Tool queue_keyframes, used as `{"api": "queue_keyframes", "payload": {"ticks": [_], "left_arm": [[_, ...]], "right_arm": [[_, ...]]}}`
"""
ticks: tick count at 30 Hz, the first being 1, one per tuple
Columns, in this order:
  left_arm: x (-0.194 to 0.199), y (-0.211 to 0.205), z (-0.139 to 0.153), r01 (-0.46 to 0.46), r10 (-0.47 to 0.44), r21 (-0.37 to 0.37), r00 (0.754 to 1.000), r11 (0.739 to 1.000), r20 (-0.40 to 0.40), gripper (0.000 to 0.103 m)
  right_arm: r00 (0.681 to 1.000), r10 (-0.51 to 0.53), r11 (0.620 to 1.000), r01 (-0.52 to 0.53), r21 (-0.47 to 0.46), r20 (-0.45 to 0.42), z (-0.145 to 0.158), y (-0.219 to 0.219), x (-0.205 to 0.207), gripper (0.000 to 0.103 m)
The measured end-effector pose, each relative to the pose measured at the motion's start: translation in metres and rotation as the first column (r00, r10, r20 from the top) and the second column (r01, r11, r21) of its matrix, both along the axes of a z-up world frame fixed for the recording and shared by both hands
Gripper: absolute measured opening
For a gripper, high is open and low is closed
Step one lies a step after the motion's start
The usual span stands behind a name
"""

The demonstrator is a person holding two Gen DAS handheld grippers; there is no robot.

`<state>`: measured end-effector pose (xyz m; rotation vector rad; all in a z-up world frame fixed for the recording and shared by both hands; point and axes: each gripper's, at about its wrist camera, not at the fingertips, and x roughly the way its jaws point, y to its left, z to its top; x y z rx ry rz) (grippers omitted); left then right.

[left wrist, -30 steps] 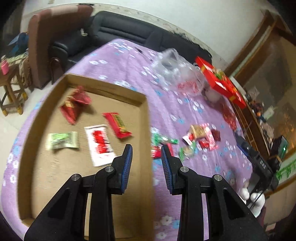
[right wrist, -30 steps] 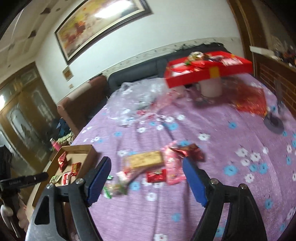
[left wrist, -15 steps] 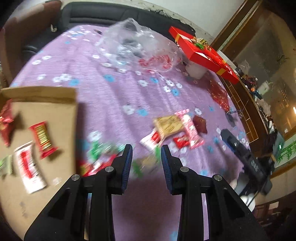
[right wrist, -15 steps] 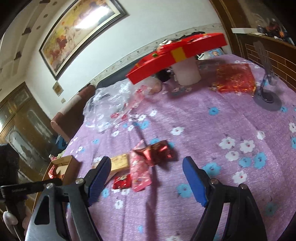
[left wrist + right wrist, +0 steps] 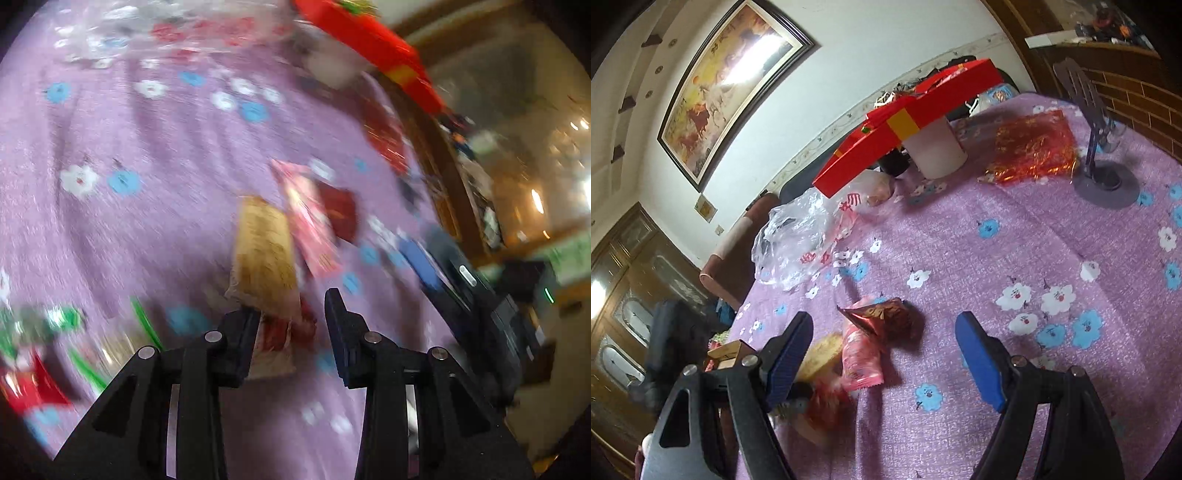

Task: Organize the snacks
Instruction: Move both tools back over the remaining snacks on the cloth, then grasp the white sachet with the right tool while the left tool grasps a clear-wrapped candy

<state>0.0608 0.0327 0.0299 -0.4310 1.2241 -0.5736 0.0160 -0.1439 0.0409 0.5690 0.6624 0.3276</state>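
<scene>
Several snack packets lie on the purple flowered tablecloth (image 5: pixel 147 147). My left gripper (image 5: pixel 291 317) is open, low over a small red packet (image 5: pixel 280 332), with a tan packet (image 5: pixel 264 254), a pink packet (image 5: pixel 312 225) and a dark red packet (image 5: pixel 338 210) just beyond it. Green and red sweets (image 5: pixel 40 325) lie at the left. My right gripper (image 5: pixel 882 354) is wide open and empty, just short of the dark red foil packet (image 5: pixel 882 317) and the pink packet (image 5: pixel 860 362). The left gripper's dark body (image 5: pixel 676 347) shows blurred at its left. The cardboard box corner (image 5: pixel 727 350) peeks behind.
A red gift box (image 5: pixel 908 118) rests on a white cup (image 5: pixel 936 151) at the back. A clear plastic bag (image 5: pixel 798 236), a red foil bag (image 5: pixel 1034 147) and a dark stand (image 5: pixel 1104 177) lie around it. A sofa and wooden cabinets stand beyond the table.
My left gripper has swung right, away from the cardboard box, and dropped close over the snack pile. My right gripper has moved closer to the dark red packet.
</scene>
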Motion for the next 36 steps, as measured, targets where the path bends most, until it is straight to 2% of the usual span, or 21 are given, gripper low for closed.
{"api": "queue_keyframes", "payload": {"ticks": [2, 4, 9, 12, 14, 16, 17, 20, 21, 24, 27, 31, 32, 36], "left_arm": [[-0.011, 0.006, 0.011, -0.015, 0.014, 0.030, 0.999, 0.999, 0.037, 0.033], [-0.019, 0.020, 0.020, -0.069, 0.066, 0.047, 0.996, 0.997, 0.065, 0.033], [-0.031, 0.039, 0.026, -0.152, 0.143, 0.079, 0.983, 0.985, 0.112, 0.034], [-0.045, 0.044, 0.028, -0.168, 0.153, 0.097, 0.978, 0.981, 0.139, 0.034], [-0.049, 0.044, 0.029, -0.181, 0.163, 0.101, 0.973, 0.978, 0.163, 0.034], [-0.052, 0.052, 0.032, -0.205, 0.185, 0.102, 0.966, 0.973, 0.180, 0.034], [-0.053, 0.055, 0.033, -0.218, 0.198, 0.099, 0.963, 0.971, 0.183, 0.034], [-0.056, 0.071, 0.033, -0.251, 0.235, 0.076, 0.955, 0.965, 0.180, 0.034], [-0.055, 0.077, 0.033, -0.262, 0.247, 0.066, 0.953, 0.963, 0.176, 0.034], [-0.055, 0.093, 0.030, -0.288, 0.282, 0.017, 0.947, 0.958, 0.157, 0.034], [-0.052, 0.104, 0.026, -0.301, 0.300, -0.016, 0.944, 0.954, 0.136, 0.034], [-0.048, 0.099, 0.021, -0.269, 0.263, 0.030, 0.956, 0.963, 0.133, 0.034], [-0.046, 0.095, 0.020, -0.255, 0.247, 0.046, 0.960, 0.966, 0.133, 0.034], [-0.043, 0.069, 0.014, -0.180, 0.155, 0.148, 0.974, 0.972, 0.165, 0.034]], "right_arm": [[1.000, 0.001, 1.000, -0.001, 0.003, 0.000, 0.000, 0.000, 0.000, 0.082], [1.000, 0.005, 1.000, -0.005, 0.001, -0.003, 0.000, 0.001, 0.000, 0.082], [0.997, 0.072, 0.997, -0.072, -0.011, -0.012, -0.003, 0.014, 0.001, 0.082], [0.989, 0.150, 0.988, -0.150, -0.028, 0.008, 0.001, 0.031, -0.004, 0.082], [0.970, 0.243, 0.969, -0.242, -0.043, 0.023, 0.004, 0.050, -0.009, 0.082], [0.943, 0.332, 0.940, -0.330, -0.088, 0.003, 0.003, 0.074, -0.014, 0.082], [0.939, 0.342, 0.929, -0.343, -0.139, -0.027, 0.001, 0.085, -0.016, 0.082], [0.948, 0.297, 0.890, -0.317, -0.328, -0.111, -0.011, 0.113, -0.020, 0.082], [0.947, 0.299, 0.878, -0.322, -0.354, -0.119, -0.014, 0.118, -0.022, 0.081], [0.936, 0.330, 0.869, -0.353, -0.348, -0.125, -0.019, 0.126, -0.025, 0.079], [0.940, 0.313, 0.870, -0.341, -0.357, -0.136, -0.023, 0.127, -0.024, 0.069], [0.947, 0.279, 0.902, -0.315, -0.296, -0.159, -0.027, 0.113, -0.014, 0.035], [0.948, 0.276, 0.909, -0.312, -0.278, -0.161, -0.028, 0.110, -0.013, 0.032], [0.953, 0.253, 0.923, -0.289, -0.253, -0.166, -0.029, 0.103, -0.011, 0.031]]}}
